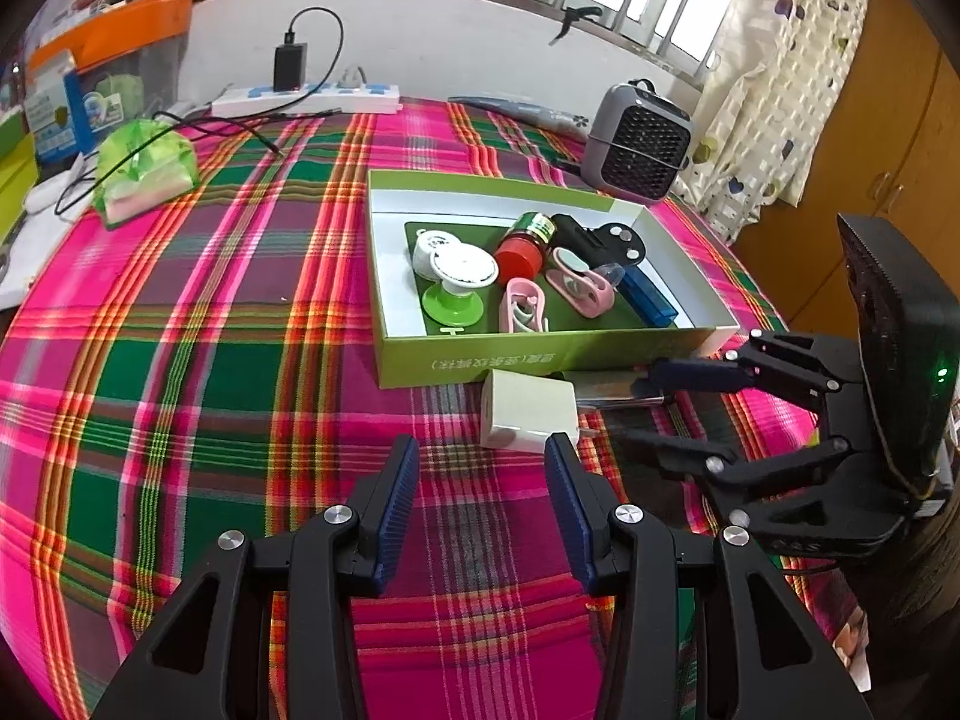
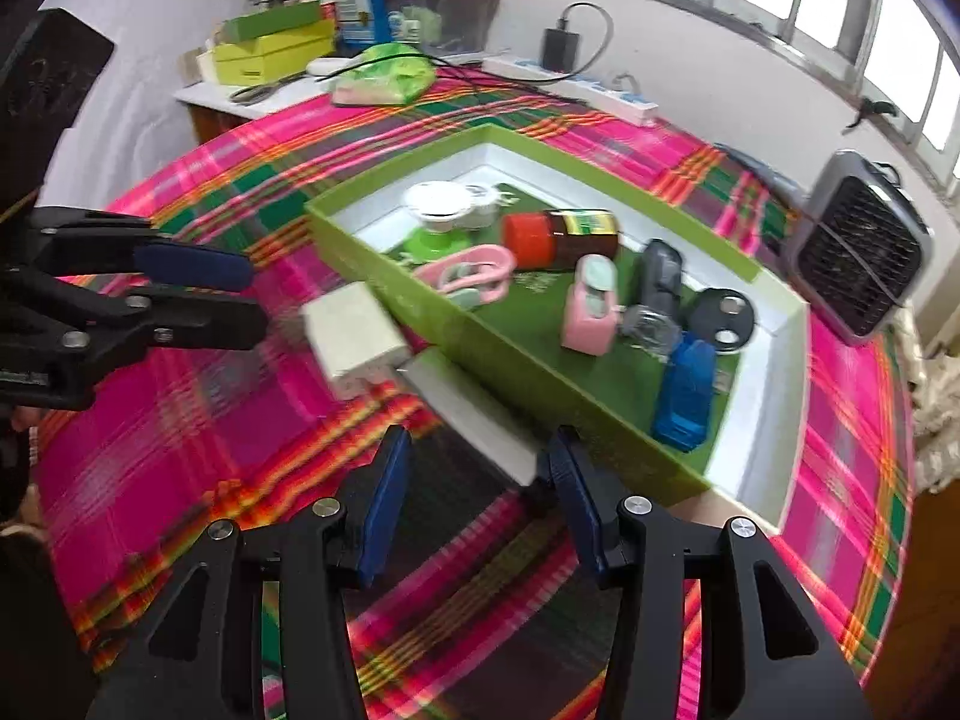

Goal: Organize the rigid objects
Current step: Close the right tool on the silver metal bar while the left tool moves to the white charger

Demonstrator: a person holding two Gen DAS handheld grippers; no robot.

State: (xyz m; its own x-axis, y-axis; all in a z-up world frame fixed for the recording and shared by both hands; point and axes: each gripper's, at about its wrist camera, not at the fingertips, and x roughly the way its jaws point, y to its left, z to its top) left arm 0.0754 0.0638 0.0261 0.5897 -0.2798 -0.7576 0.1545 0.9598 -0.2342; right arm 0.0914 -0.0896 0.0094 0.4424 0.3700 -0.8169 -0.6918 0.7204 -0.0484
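Your landmark here is the green box (image 1: 558, 348) sitting on the plaid cloth (image 1: 210, 360) that covers the tabletop. It's already pretty full: a red-capped jar (image 1: 525, 243), a white-and-green suction thing (image 1: 459, 282), two pink clips (image 1: 522, 309), a black clip (image 1: 594, 237) and a blue case (image 1: 651, 300) are all inside it.

Still outside, right against the box's near wall, you've got a white charger block (image 1: 525, 414), and just beside that a flat metal-looking piece (image 1: 612, 390) lying along the same wall. In the right wrist view it's blurry, so I can't tell exactly what that piece is.

Your left gripper (image 1: 480, 468) hangs just short of the charger block, fingers (image 1: 402, 480) spread apart with nothing between them. Your right gripper (image 2: 474, 462) is also spread wide and empty, hovering over the near end of the flat piece, at the box's near corner. From the left wrist view its upper finger (image 1: 702, 375) sits over that piece; whether it touches, I can't tell.

Clutter around the box: a grey mini fan (image 1: 639, 144) behind its far right corner, a power strip (image 1: 306, 97) with a black adapter (image 1: 290, 67) along the wall behind, and a green tissue pack (image 1: 147, 171) well off to the box's far left.
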